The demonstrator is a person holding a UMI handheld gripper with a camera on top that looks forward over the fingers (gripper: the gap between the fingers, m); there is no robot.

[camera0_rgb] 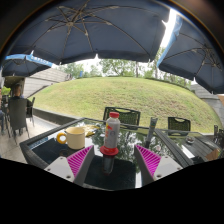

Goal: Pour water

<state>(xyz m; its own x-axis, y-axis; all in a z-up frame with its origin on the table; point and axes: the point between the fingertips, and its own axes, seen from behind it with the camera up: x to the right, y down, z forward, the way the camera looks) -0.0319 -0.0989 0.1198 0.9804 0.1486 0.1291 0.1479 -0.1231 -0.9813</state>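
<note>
A clear plastic bottle (112, 133) with a red cap and a red band at its foot stands upright on the dark glass table (50, 150). The glass mirrors it below. It stands just ahead of my fingers, in line with the gap between them. My gripper (113, 160) is open; the pink pads (78, 160) are far apart and there is room on both sides of the bottle. A pale yellow mug (75, 137) sits on the table to the left of the bottle, beyond the left finger, its handle pointing left.
Dark mesh chairs (124, 116) stand at the table's far side, with more seating (16, 112) on the patio to the left. Big dark umbrellas (90, 28) hang overhead. A grassy slope (110, 95) rises behind. Flat objects (196, 150) lie on the table's right part.
</note>
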